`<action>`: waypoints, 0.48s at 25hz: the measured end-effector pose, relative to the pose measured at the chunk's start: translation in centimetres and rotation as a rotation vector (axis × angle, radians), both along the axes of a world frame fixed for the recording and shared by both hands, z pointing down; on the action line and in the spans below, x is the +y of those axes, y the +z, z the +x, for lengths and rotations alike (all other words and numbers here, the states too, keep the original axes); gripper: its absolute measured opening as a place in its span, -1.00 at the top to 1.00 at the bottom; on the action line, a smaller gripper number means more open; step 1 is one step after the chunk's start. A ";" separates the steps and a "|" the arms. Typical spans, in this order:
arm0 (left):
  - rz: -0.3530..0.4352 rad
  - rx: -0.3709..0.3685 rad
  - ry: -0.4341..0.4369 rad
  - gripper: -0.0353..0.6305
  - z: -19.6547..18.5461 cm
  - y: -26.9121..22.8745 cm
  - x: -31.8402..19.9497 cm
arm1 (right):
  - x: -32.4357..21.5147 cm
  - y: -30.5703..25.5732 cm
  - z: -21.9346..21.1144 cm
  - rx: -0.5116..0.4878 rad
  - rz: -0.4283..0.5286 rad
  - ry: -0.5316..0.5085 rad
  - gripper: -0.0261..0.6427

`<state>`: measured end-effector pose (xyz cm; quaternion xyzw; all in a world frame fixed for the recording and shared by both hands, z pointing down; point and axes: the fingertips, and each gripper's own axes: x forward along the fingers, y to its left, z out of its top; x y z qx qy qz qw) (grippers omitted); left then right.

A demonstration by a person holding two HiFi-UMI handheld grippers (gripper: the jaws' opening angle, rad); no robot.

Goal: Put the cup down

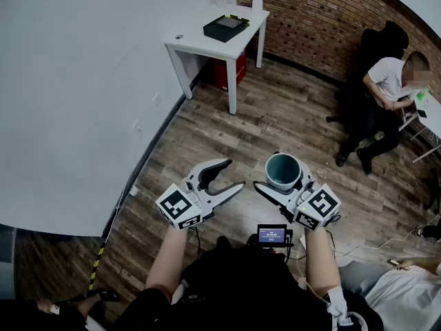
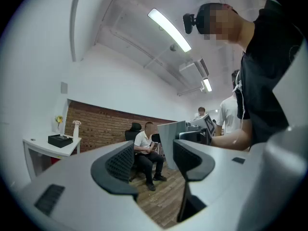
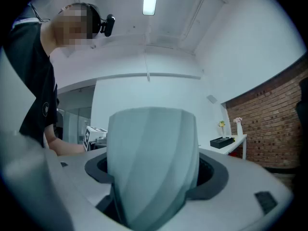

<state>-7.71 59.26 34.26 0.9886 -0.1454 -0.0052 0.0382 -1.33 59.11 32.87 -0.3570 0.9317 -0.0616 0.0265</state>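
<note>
A white table [image 1: 198, 45] bears a black tray [image 1: 226, 27] and two vases [image 1: 257, 1].

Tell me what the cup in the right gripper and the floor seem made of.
The cup looks like glazed ceramic, possibly plastic: smooth pale teal wall with twisted facets and a soft sheen. The floor looks like wood or wood-look laminate, matt: brown planks with grain and seams.

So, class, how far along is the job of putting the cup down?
Done: the cup is gripped upright in the right gripper. In hand: it hangs in the air above the wooden floor. Left: setting it on a surface and opening the jaws. The left gripper is open and empty.
</note>
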 end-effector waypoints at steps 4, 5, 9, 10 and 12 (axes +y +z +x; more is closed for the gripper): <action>-0.004 0.000 0.003 0.11 0.3 0.4 0.3 | 0.2 0.3 0.5 -0.010 -0.003 0.011 -0.30; -0.004 -0.002 0.004 0.11 0.4 0.5 0.2 | 0.2 0.4 0.6 -0.014 -0.006 0.012 -0.30; -0.007 -0.003 0.007 0.12 0.5 0.6 0.0 | -0.3 0.5 0.7 -0.031 -0.019 0.011 -0.30; -0.010 -0.001 0.005 0.12 0.5 0.6 -0.1 | -0.4 0.6 0.7 -0.035 -0.023 0.008 -0.30; -0.007 -0.003 0.000 0.12 0.7 0.5 -0.1 | -0.3 0.6 1.0 -0.045 -0.027 0.005 -0.30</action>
